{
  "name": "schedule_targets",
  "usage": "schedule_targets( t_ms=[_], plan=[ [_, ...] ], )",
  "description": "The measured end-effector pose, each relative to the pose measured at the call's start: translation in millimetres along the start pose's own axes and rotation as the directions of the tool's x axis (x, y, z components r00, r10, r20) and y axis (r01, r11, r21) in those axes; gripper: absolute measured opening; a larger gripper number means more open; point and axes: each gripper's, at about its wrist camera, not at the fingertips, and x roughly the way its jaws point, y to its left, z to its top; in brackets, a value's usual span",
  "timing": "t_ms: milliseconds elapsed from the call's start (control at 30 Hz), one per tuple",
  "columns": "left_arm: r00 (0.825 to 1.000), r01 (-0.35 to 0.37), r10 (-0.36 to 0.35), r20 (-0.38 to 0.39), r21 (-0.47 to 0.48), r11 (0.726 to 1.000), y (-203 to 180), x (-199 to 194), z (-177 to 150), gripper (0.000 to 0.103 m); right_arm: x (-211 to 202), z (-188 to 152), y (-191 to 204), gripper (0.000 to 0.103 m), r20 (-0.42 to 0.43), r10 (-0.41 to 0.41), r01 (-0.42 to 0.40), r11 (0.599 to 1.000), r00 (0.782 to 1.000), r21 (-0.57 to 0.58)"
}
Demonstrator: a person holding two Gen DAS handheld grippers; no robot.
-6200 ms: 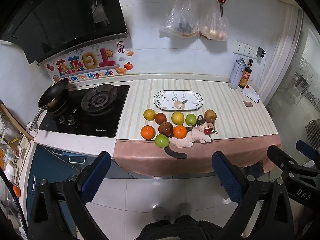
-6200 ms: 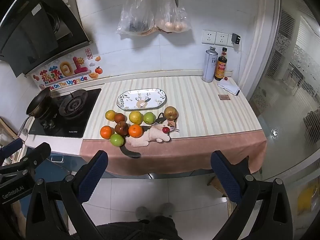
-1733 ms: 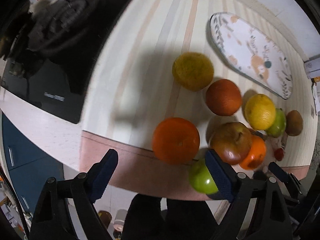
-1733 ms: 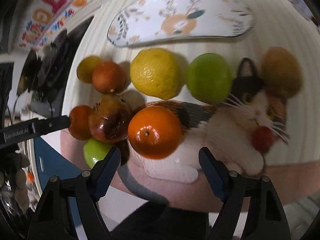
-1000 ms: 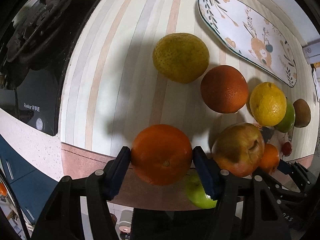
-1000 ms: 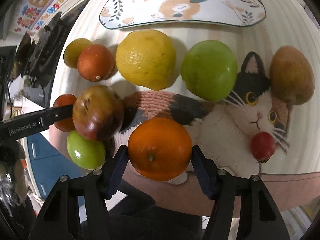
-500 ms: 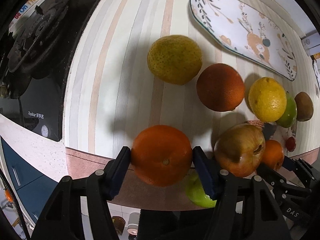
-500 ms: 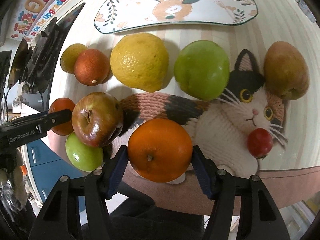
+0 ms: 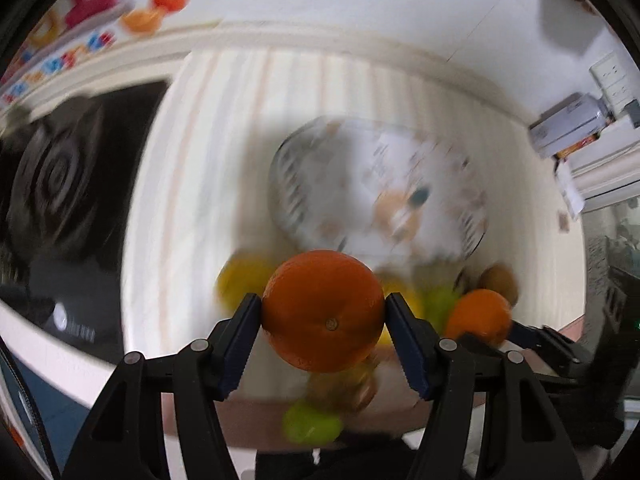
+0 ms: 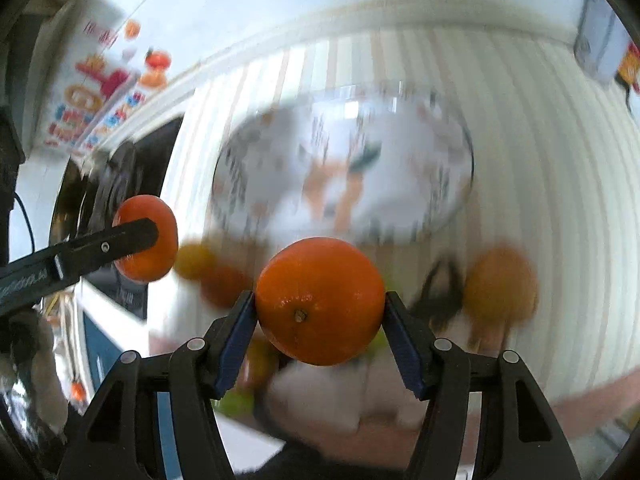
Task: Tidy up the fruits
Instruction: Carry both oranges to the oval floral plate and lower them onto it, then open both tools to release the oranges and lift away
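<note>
Orange fills the middle of both my wrist views. My left gripper (image 9: 323, 316) is clamped on an orange (image 9: 323, 311), its blue pads (image 9: 244, 336) pressed against the fruit's two sides, with the stem dimple facing the camera. My right gripper (image 10: 320, 312) grips a second orange (image 10: 320, 300) the same way, the fruit sitting squarely between the fingertips and the stem scar turned toward the lens.

Both oranges appear lifted off the counter; the rest of the scene beneath them is smeared with blur. Beyond each held fruit I see the patterned plate (image 9: 288, 184) on the striped counter (image 9: 208, 152), lying ahead of the grippers. From the right view, the left gripper's finger crosses the left side with its orange pinched against it. From the left view, the right gripper's orange shows low on the right.

Below and around the held fruit I make out blurred yellow and green fruit (image 9: 312, 424), too smeared to name. The black stove (image 9: 60, 184) sits to the left of the counter.
</note>
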Motion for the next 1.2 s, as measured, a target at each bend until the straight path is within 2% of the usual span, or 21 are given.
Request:
schedule_targets(
  t_ms=[100,200,400,667,867,900,933,1033,1067,1100,1133,1200],
  plan=[
    [1.000,-0.008,0.008,0.004,0.021,1.000,-12.7,15.2,46.1,0.061,17.5,52.6,-4.1,0.066,0.020,-0.040,0.040,0.999,0.999,-0.004],
    [0.999,-0.011,0.011,-0.031,0.025,1.000,-23.2,47.0,82.5,0.061,42.9,86.1,-1.0,0.066,0.008,-0.073,0.073,0.997,0.997,-0.025],
    [0.992,-0.019,0.019,-0.127,0.004,1.000,-25.1,104.6,123.8,0.061,77.3,114.3,-8.9,0.066,-0.035,-0.094,0.092,0.995,0.995,-0.043],
    [0.980,-0.016,0.013,-0.197,-0.015,1.000,-21.0,129.6,124.9,0.062,94.9,126.9,-12.9,0.066,-0.075,-0.113,0.108,0.992,0.991,-0.069],
    [0.976,-0.030,0.021,-0.216,-0.037,0.999,-19.0,136.3,122.7,0.063,103.9,136.5,-12.4,0.067,-0.108,-0.112,0.107,0.993,0.988,-0.054],
    [0.976,-0.031,0.022,-0.219,-0.040,0.999,-21.6,139.2,125.1,0.063,103.9,137.2,-13.3,0.077,-0.118,-0.112,0.108,0.993,0.987,-0.046],
    [0.975,-0.030,0.019,-0.222,-0.046,0.998,-21.2,140.3,126.4,0.063,102.5,137.9,-14.0,0.091,-0.122,-0.112,0.109,0.994,0.986,-0.033],
    [0.978,-0.034,0.023,-0.209,-0.049,0.998,-19.6,139.2,125.7,0.063,96.6,140.7,-10.8,0.094,-0.120,-0.104,0.103,0.995,0.987,-0.017],
    [0.979,-0.027,0.016,-0.201,-0.052,0.998,-18.6,136.6,125.2,0.068,94.5,140.1,-10.2,0.094,-0.121,-0.113,0.112,0.994,0.986,-0.015],
    [0.981,-0.034,0.024,-0.193,-0.048,0.998,-18.9,133.8,124.8,0.082,91.1,138.6,-9.1,0.094,-0.127,-0.131,0.130,0.991,0.983,-0.016],
    [0.983,-0.039,0.031,-0.183,-0.041,0.998,-18.1,128.6,124.1,0.087,88.8,137.0,-9.3,0.094,-0.132,-0.138,0.138,0.990,0.982,-0.016],
    [0.985,-0.058,0.053,-0.164,-0.028,0.998,-17.5,121.3,120.2,0.089,82.5,131.1,-8.7,0.094,-0.139,-0.152,0.151,0.988,0.979,-0.016]
  ],
)
